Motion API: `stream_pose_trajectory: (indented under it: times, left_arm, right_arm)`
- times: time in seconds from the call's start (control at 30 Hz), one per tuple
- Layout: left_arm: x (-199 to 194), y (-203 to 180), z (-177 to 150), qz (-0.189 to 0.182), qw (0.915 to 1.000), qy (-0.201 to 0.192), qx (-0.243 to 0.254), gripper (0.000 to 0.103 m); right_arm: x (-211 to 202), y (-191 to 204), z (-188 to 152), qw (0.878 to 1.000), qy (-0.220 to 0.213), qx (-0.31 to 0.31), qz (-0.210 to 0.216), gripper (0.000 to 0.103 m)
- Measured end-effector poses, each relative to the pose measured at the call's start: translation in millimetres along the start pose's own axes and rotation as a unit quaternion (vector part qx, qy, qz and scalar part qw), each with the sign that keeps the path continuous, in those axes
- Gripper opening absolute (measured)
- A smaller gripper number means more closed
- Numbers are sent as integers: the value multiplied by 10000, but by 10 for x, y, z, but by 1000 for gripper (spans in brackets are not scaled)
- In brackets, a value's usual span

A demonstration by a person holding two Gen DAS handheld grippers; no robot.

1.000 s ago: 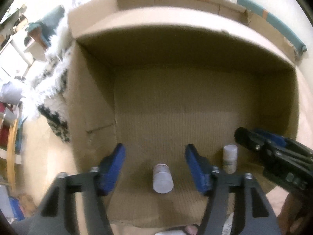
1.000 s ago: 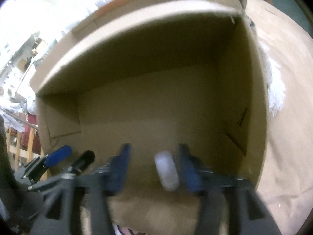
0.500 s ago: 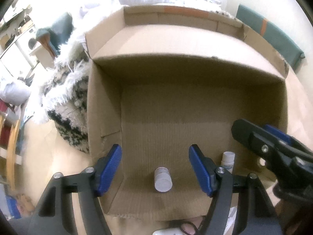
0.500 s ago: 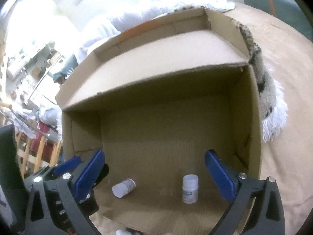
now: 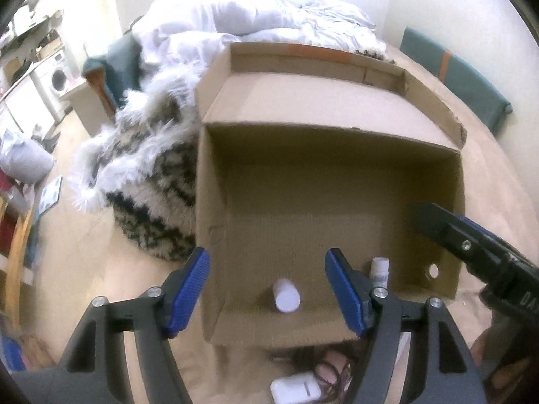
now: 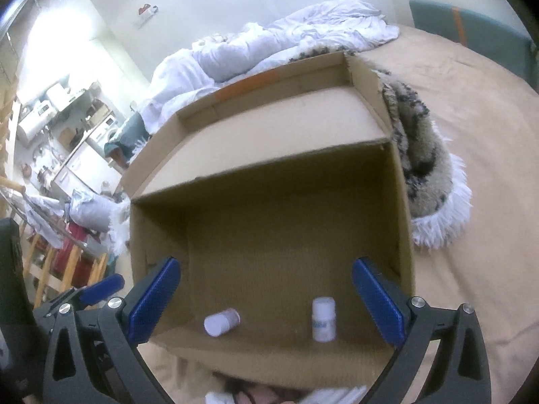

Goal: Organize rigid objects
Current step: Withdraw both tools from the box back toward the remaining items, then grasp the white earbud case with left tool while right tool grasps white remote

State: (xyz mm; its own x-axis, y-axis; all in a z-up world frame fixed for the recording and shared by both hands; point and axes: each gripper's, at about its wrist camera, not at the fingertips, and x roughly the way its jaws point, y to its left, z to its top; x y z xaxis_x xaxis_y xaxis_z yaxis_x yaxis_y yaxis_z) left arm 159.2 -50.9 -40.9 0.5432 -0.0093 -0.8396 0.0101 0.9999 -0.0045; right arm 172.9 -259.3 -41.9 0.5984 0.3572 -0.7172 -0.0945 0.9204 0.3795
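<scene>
**Two bottles in the box, both grippers empty above the near wall**

The lying bottle (image 5: pixel 286 294) rests on its side on the floor of the cardboard box (image 5: pixel 215 202), near the front wall, its long axis running toward the left camera so that its round white end faces up the fingers. In the left wrist view it sits at about 6 o'clock, centred between the spread blue fingers (image 5: pixel 188 291) of the left gripper (image 5: pixel 269 291), which touch nothing. The upright bottle (image 6: pixel 323 318) stands apart from it, toward 3 o'clock. In the right wrist view it lies at 6 o'clock, inside the wide-open, empty right gripper (image 6: pixel 266 303) and nearer the right finger.

Each hand is nearer its own bottle. More loose items, among them a white case (image 5: pixel 294 392), lie outside the front wall at 6 o'clock and are probably next.
</scene>
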Motion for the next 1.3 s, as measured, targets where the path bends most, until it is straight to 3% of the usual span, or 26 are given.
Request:
stream_pose_trajectory:
  times: [0.3,0.67,1.03,1.3]
  left_arm:
    - [-176,231,-501,0,9995,228,-211,69]
    - [111,238,-1156,-207,9916,1249,-281,69]
    - [702,148,-1369,-565,9692,2245,-840,68]
    - [856,14,-1426,-638,9658,2363,-854,69]
  right_arm:
    - [-335,-29,-374,9996,249,32,-99,103]
    - [-365,-92,-881,9956,736,428,-384,103]
    - [-215,-218,-948,9910,1013,771,-421,103]
    - [-160,-252,-940,9889,1116,913,-356,103]
